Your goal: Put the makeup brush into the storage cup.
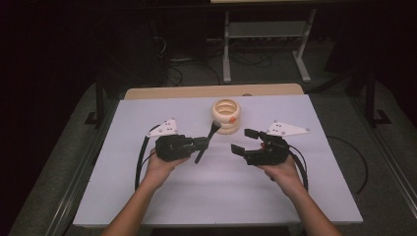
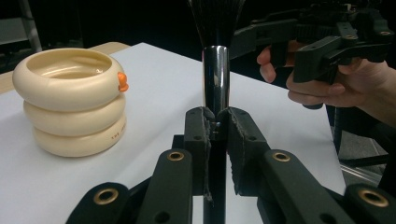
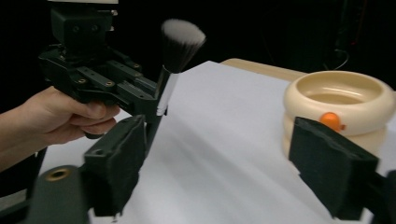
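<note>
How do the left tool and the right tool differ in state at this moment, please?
The left tool is shut on the makeup brush, holding it by the handle with bristles up; the right tool is open with nothing between its jaws. The left tool sits left of the cream ringed holder, the right tool to its right. Both are black, hand-held and raised above the white table.

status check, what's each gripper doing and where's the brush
Left gripper shut on makeup brush, bristles up. Right gripper open, holding nothing, apart from the brush. Cream ringed holder stands beyond on the white table; nothing between.
</note>
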